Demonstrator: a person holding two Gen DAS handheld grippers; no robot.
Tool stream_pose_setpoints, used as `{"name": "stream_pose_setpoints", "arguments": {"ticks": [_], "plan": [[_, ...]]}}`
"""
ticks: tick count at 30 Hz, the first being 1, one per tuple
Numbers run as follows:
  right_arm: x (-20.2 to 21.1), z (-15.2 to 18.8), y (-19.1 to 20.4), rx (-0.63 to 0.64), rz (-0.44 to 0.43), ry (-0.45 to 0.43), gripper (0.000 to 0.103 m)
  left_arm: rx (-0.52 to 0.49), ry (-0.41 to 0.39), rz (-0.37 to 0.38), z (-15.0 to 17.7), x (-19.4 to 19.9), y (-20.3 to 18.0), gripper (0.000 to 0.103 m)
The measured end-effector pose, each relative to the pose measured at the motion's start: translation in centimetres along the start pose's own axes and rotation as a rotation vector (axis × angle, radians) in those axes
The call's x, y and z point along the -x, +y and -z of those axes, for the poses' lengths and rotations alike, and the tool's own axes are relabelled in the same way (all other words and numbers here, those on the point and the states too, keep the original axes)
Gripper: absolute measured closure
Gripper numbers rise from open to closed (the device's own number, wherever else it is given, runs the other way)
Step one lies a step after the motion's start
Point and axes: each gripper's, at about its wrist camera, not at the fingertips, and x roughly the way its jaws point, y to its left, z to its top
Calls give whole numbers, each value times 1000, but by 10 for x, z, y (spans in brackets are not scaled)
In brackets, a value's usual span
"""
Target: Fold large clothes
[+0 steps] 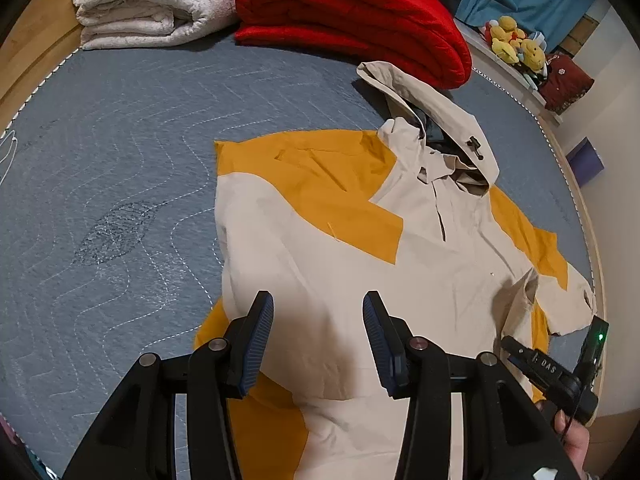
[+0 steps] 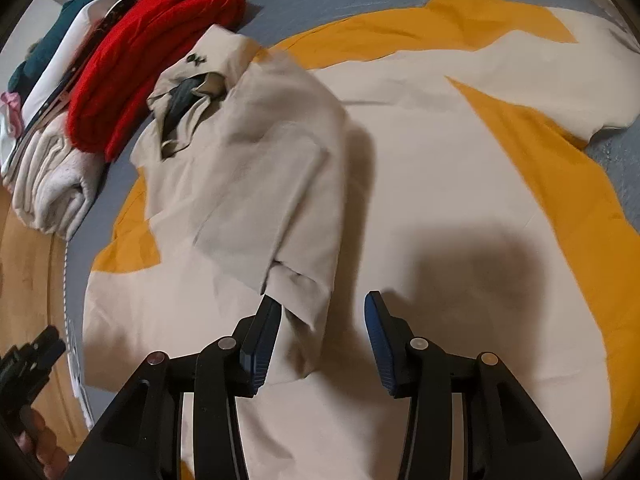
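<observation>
A grey-blue quilted pad (image 1: 120,152) covers the wooden bench (image 1: 28,52), giving the cloth a soft, flat place to be laid out. At its far edge a folded red knit blanket (image 1: 352,20) and a folded off-white fleece (image 1: 148,8) sit stacked, probably finished pieces kept clear of the working area.

The beige and mustard-yellow hooded jacket (image 1: 340,240) lies front-up near the middle of the pad, its hood (image 1: 432,112) towards the red blanket. In the right wrist view one beige sleeve (image 2: 280,184) is turned inward over the chest, which narrows the body for the coming folds; the other sleeve (image 2: 580,64) is spread outward on the pad.

The left tool (image 1: 318,304) hovers over the lower front of the jacket, its fingers apart with nothing between them. The right tool (image 2: 324,308) is also parted; the cuff of the folded sleeve lies just by its left pad (image 2: 264,340), not pinched, so I judge the sleeve released where it should rest.
</observation>
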Motion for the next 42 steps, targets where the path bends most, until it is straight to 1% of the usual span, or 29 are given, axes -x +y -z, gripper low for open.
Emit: {"name": "stream_pose_setpoints", "arguments": {"ticks": [4,8,9,10,11,12,13,14,15,16,19,20,23,25,28,30,32,35,37,38,39,40,42], "plan": [[-6,-13,-7,-37,-5,15,58,3,3,-3,-1,-1,2,60],[-4,-9,-2,-23,-24,36,55,14,-2,-8,-3,0,6,60],[-5,-9,-2,-19,-21,39,55,17,-3,-10,-3,0,7,60],[-8,-11,-6,-18,6,46,56,20,-4,-12,-3,0,9,60],[-11,-12,-11,-32,29,51,60,22,-5,-14,-4,1,10,60],[-13,-13,-16,-55,40,54,79,27,-7,-18,-5,1,13,60],[-15,-15,-18,-66,48,62,87,34,-10,-25,-6,2,17,60],[-16,-19,-22,-72,40,66,88,45,-13,-32,-7,3,21,60],[-13,-22,-23,-71,27,54,94,55,-15,-37,-7,4,25,60],[-9,-25,-23,-63,18,37,96,65,-18,-41,-8,4,29,60],[21,-44,-16,0,-42,-87,97,70,-17,-51,-7,3,34,60],[35,-54,-15,27,-57,-152,97,63,-11,-57,-6,0,33,60],[53,-74,-27,40,-57,-231,97,34,25,-74,1,-15,29,60],[55,-85,-39,28,-25,-244,96,5,55,-85,6,-28,24,60],[47,-88,-56,-11,-21,-197,96,-42,105,-97,17,-49,16,60],[34,-89,-63,2,2,-146,94,-71,134,-103,23,-62,11,60],[24,-88,-71,2,22,-118,93,-91,161,-117,29,-73,10,60],[15,-90,-84,-18,38,-82,84,-111,194,-146,37,-88,15,60],[15,-94,-90,-40,48,-78,75,-132,225,-198,45,-101,22,60],[17,-96,-94,-54,61,-81,72,-133,238,-218,48,-105,26,59],[17,-98,-94,-60,74,-84,67,-130,243,-225,49,-107,28,57],[20,-100,-96,-66,105,-91,61,-123,246,-224,50,-108,31,56],[27,-101,-100,-81,160,-117,59,-123,249,-238,50,-106,32,56]]}}
